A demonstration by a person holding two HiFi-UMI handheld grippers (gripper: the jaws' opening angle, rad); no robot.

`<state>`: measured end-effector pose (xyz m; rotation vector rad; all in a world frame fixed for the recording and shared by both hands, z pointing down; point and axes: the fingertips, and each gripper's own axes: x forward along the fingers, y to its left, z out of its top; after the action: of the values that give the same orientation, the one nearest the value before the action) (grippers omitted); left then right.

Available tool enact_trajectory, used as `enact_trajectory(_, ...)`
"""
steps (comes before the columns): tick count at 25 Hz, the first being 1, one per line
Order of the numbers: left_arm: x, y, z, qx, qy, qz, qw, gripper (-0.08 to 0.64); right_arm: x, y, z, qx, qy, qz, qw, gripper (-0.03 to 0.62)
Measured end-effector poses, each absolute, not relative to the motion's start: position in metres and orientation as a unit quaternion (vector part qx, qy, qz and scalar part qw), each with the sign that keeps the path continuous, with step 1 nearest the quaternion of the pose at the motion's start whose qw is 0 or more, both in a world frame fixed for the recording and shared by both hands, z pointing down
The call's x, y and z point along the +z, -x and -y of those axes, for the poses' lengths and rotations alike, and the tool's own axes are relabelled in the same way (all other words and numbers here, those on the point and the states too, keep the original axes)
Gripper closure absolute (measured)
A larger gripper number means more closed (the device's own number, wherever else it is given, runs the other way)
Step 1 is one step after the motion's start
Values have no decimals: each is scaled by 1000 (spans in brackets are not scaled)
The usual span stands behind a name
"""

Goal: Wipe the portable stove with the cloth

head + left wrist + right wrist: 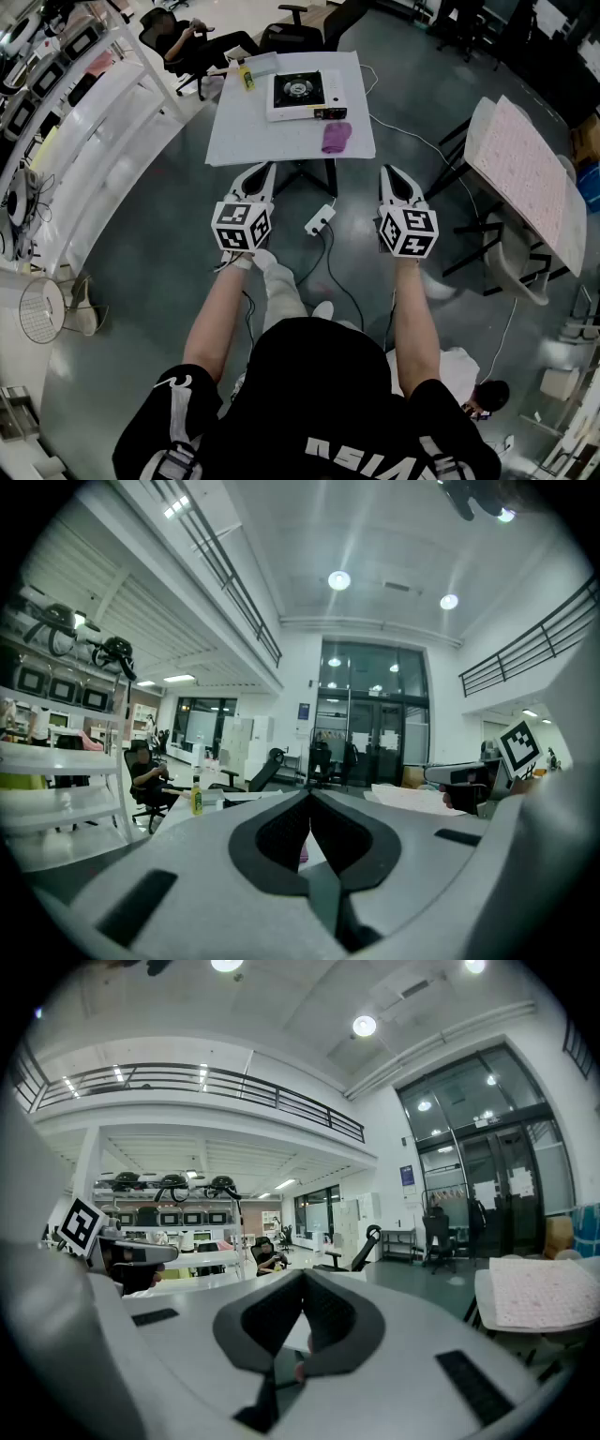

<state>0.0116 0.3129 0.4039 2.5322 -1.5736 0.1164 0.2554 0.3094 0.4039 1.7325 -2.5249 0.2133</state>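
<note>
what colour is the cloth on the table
Purple; the cloth shows best in the head view, beside the stove.

Seen from above, the person wears a black short-sleeved T-shirt (309,375) with white block lettering (367,459) across the back and a curved white mark on the left sleeve (174,382), over pale trousers (279,286). The left tool (263,172) and right tool (392,172) are white moulded shells tapering to a point, each topped by a cube (242,226) faced with black-and-white square markers. Up close, the left tool (310,795) and right tool (302,1275) show dark grey pads (248,847) lining the jaws in a leaf-shaped outline, with dark rectangular slots (136,904) set into the white casing.
</note>
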Motion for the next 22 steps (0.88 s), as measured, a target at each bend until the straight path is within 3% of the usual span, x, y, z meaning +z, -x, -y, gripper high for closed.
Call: enact_trajectory(22,429,4,-244,51,-849,517,96,551,429,-241,-242,96,-572,813,49,583)
